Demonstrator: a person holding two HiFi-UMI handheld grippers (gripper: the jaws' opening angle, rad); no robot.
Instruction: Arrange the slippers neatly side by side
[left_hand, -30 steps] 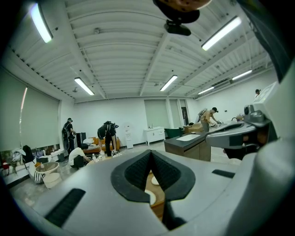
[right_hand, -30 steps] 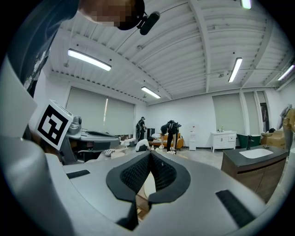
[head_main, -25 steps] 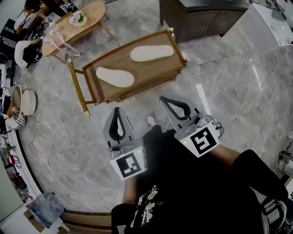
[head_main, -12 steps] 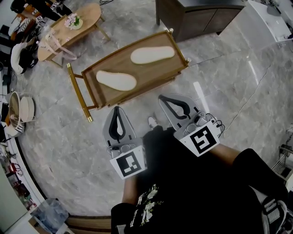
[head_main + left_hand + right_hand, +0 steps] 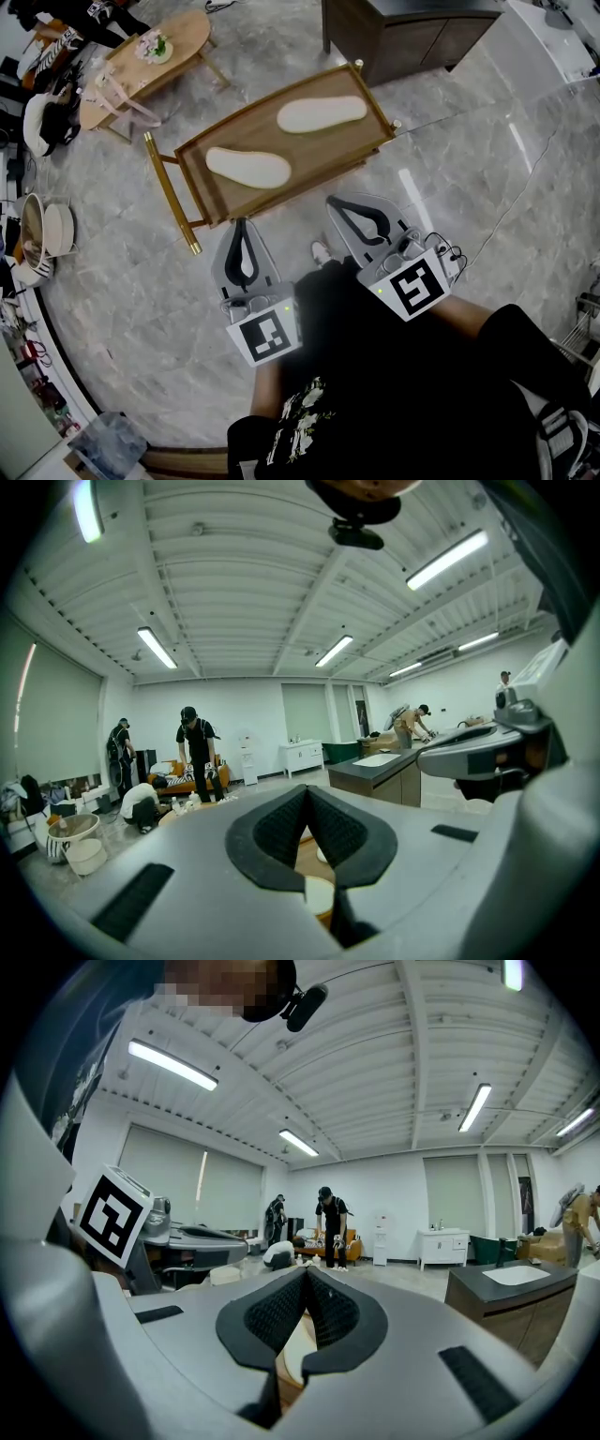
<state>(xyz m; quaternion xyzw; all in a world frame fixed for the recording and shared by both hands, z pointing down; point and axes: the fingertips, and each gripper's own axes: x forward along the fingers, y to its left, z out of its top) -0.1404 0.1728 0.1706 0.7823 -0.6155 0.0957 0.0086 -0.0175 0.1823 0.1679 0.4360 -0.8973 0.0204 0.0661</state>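
Grey marble floor [image 5: 122, 300], oval wood table [image 5: 183, 42], dark cabinet [image 5: 412, 42]; white ceiling [image 5: 244, 592] w/ strip lights [image 5: 157, 647]

Cream slippers [image 5: 248, 168] on brown wooden tray [image 5: 216, 201]; grey veined marble floor [image 5: 141, 291].

The left gripper [image 5: 307, 791] and right gripper [image 5: 306, 1271] block most of the slippers [image 5: 318, 893] in their own views. The cabinet [image 5: 412, 37] runs off the head view's top edge.
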